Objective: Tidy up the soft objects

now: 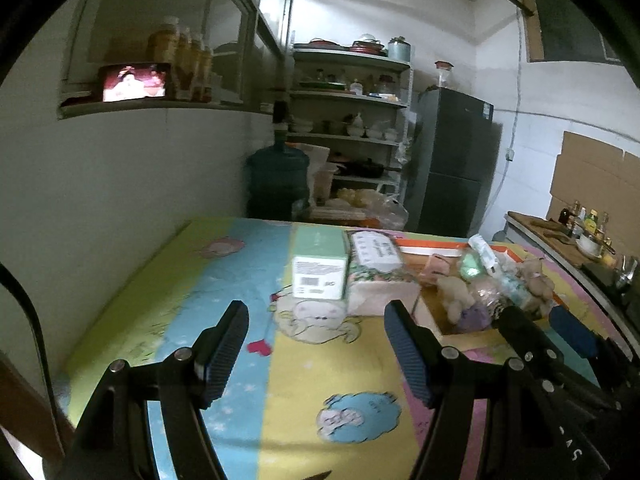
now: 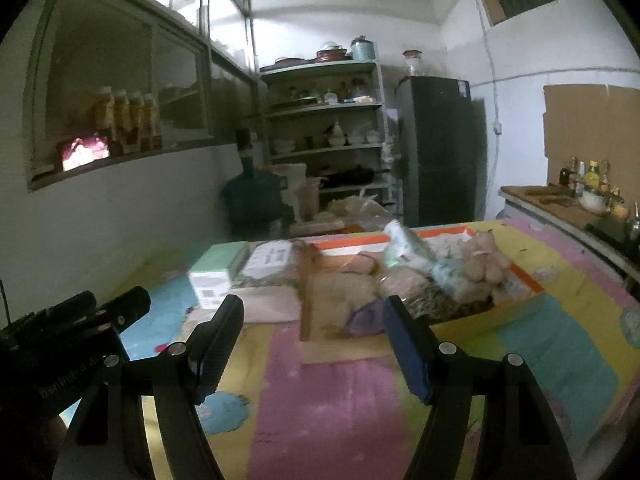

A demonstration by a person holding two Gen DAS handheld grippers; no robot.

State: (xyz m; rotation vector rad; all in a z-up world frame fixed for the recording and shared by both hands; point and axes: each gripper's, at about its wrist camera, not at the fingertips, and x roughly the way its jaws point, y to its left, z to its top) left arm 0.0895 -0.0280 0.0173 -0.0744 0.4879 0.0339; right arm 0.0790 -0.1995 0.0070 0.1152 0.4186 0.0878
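- Your tray [image 2: 532,280] sits on the table [image 2: 320,380], plush toys [image 2: 484,264] inside.
- Tissue pack [image 2: 272,268] lies left of the tray; box [image 2: 212,280] further left.

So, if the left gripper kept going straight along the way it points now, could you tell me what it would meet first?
Probably the green-and-white box: it stands straight ahead between the open fingers of the left gripper, on the colourful table cover. Depth is uncertain, and the downward tilt might bring it onto the cover first.
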